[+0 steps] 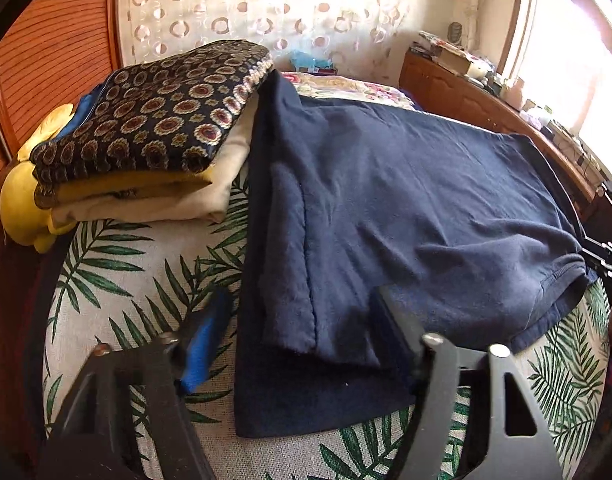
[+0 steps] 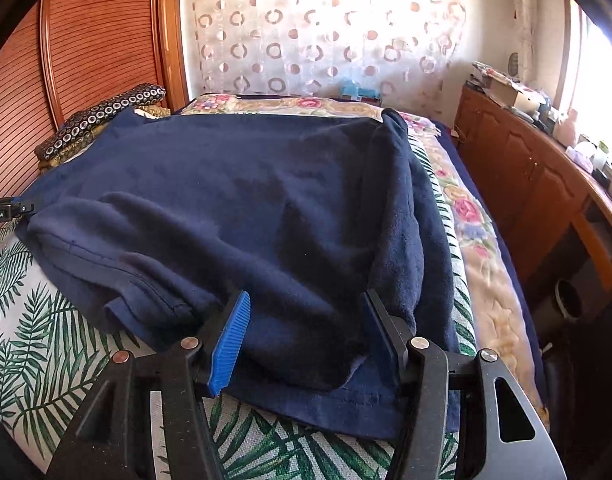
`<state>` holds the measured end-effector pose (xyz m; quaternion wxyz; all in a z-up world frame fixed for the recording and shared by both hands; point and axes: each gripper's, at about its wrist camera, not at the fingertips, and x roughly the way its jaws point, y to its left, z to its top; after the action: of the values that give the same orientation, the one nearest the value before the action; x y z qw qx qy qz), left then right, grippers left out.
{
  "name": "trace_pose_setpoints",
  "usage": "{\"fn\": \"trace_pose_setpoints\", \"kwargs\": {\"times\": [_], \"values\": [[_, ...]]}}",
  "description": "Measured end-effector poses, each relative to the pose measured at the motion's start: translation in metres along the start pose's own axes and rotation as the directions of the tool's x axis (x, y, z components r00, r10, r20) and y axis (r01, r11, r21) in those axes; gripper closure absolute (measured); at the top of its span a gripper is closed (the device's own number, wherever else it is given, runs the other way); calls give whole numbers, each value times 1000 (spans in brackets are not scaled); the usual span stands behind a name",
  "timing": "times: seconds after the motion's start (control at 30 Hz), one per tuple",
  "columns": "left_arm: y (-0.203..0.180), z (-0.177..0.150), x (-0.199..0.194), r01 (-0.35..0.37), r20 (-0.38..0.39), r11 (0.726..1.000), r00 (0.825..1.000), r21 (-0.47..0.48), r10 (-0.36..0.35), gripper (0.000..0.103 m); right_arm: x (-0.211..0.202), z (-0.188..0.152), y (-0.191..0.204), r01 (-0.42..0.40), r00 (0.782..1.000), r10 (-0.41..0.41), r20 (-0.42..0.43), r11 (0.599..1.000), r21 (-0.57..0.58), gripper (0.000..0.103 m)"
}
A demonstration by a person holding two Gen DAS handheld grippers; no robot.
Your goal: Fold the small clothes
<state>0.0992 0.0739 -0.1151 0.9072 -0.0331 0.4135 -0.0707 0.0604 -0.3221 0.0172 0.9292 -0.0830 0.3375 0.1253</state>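
Observation:
A navy blue T-shirt lies spread on the palm-leaf sheet, its left side folded inward along a long crease. It also shows in the right wrist view, with its right side folded over. My left gripper is open, its fingers either side of the shirt's near left corner, holding nothing. My right gripper is open, just above the shirt's near right hem, holding nothing. The left gripper's tip shows at the far left edge of the right wrist view.
A stack of folded clothes with a dark medallion-print piece on top sits at the back left, beside a yellow item. A floral blanket lies to the right. A wooden cabinet with clutter runs along the right wall.

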Motion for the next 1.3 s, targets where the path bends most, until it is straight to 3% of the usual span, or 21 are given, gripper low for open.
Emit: {"fn": "trace_pose_setpoints", "kwargs": {"times": [0.03, 0.13, 0.2, 0.27, 0.37, 0.57, 0.7, 0.9, 1.1, 1.3], "values": [[0, 0, 0, -2, 0, 1000, 1000, 7, 2, 46, -1, 3, 5, -3, 1000, 3, 0, 1000, 3, 44], [-1, 1, 0, 5, 1, 1000, 1000, 13, -5, 48, 3, 7, 5, -7, 1000, 7, -12, 1000, 17, 44], [-1, 1, 0, 7, 4, 1000, 1000, 15, -7, 55, 7, 10, 3, -13, 1000, 13, -19, 1000, 20, 44], [0, 1, 0, 17, 4, 1000, 1000, 16, -17, 73, 8, 11, 3, -13, 1000, 13, -23, 1000, 21, 44], [-2, 5, 0, 68, -12, 998, 998, 19, -67, 92, 11, 13, 5, -5, 1000, 5, -29, 1000, 9, 44], [-25, 20, -17, 117, 45, 991, 992, 71, -120, 96, 11, 14, 10, 6, 999, -7, -32, 1000, -3, 44], [-52, 41, -36, 167, 120, 981, 977, 100, -178, 96, 11, 14, 10, 5, 1000, -5, -30, 1000, 1, 44], [-104, 72, -51, 234, 172, 954, 948, 187, -266, 96, 12, 13, 10, 7, 1000, -7, -30, 1000, 3, 44], [-158, 99, -56, 298, 175, 914, 919, 275, -353, 96, 12, 13, 10, 11, 999, -11, -30, 1000, 3, 44], [-189, 105, -60, 341, 166, 881, 898, 327, -409, 96, 12, 13, 10, 9, 1000, -9, -30, 1000, 3, 44]]}}
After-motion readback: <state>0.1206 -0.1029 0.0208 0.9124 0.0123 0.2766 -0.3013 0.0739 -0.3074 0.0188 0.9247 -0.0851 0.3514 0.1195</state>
